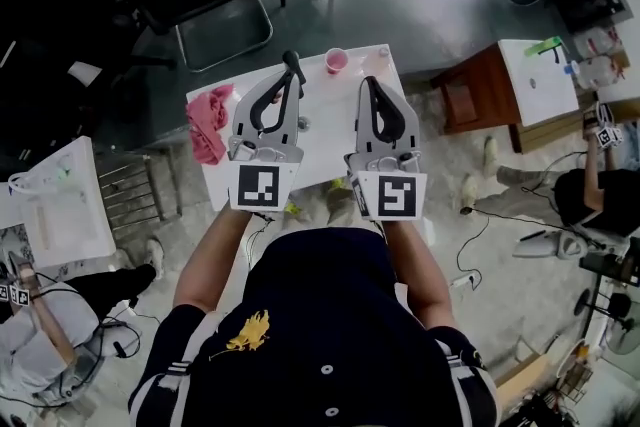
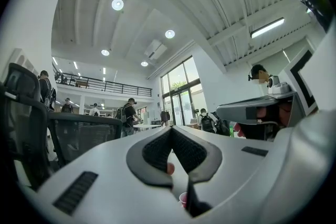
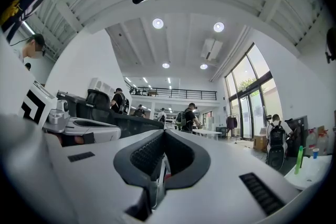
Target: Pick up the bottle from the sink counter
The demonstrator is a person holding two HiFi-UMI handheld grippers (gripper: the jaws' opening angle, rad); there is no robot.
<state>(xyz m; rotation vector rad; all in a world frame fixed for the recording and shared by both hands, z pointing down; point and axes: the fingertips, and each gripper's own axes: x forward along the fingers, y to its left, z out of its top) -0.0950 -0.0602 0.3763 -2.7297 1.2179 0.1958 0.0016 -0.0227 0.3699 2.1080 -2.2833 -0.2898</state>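
Note:
I hold both grippers side by side over a small white table [image 1: 325,150], pointing away from me and about level. My left gripper [image 1: 293,65] [image 2: 170,129] has its jaws closed together with nothing between them. My right gripper [image 1: 370,85] [image 3: 164,131] is also shut and empty. A pink cup [image 1: 336,60] stands near the table's far edge, just beyond the left gripper's tip. A small pale round object [image 1: 383,51] sits at the far right corner; I cannot tell if it is the bottle. No sink counter shows.
A pink cloth [image 1: 208,123] hangs over the table's left edge. Black chairs [image 1: 225,5] stand beyond the table. A brown stand with a white top [image 1: 530,80] is at the right. Cables lie on the floor. A metal rack [image 1: 125,195] and seated people are at the sides.

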